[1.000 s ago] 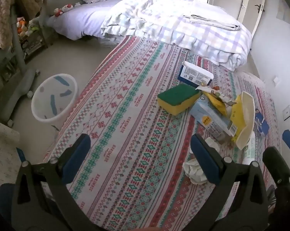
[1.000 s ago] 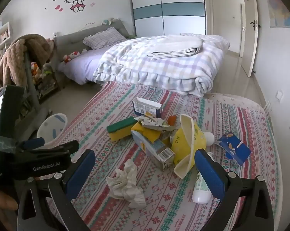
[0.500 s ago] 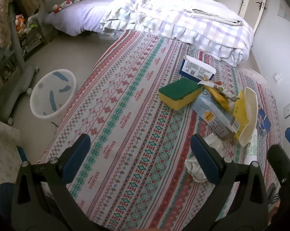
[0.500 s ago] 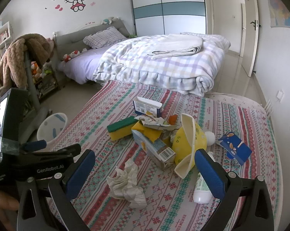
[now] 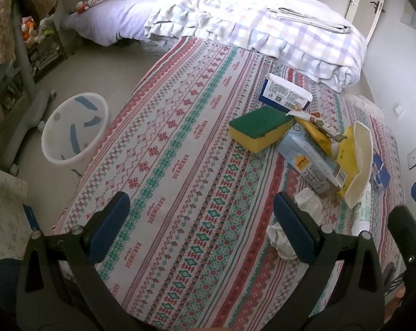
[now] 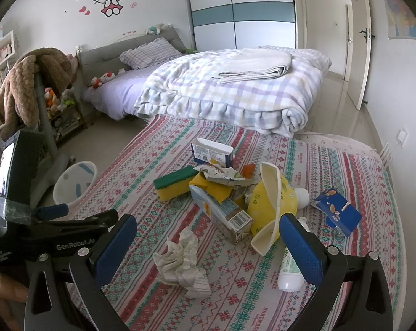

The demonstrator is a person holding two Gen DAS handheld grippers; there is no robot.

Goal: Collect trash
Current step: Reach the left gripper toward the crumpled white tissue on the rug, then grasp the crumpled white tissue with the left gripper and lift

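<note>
Trash lies on a patterned tablecloth (image 5: 180, 165). A crumpled white tissue (image 6: 181, 262) lies nearest, between my right gripper's fingers in its view; it also shows in the left wrist view (image 5: 283, 237). Behind it lie a light-blue carton (image 6: 221, 212), a yellow-green sponge (image 6: 174, 183), crumpled wrappers (image 6: 221, 175), a yellow bowl on its side (image 6: 268, 201), a white-blue box (image 6: 212, 151), a blue packet (image 6: 336, 209) and a white tube (image 6: 289, 270). A white bin (image 5: 75, 132) stands on the floor at the left. My left gripper (image 5: 202, 220) and right gripper (image 6: 208, 245) are open and empty above the cloth.
A bed with a plaid blanket (image 6: 235, 96) stands behind the table. A chair draped with a brown blanket (image 6: 28, 82) and a toy shelf stand at the left. The left gripper's body (image 6: 42, 234) shows low left in the right wrist view.
The left wrist view has tilted down and closed in a little on the cloth and trash. The right gripper has barely moved. Both grippers stay open.
</note>
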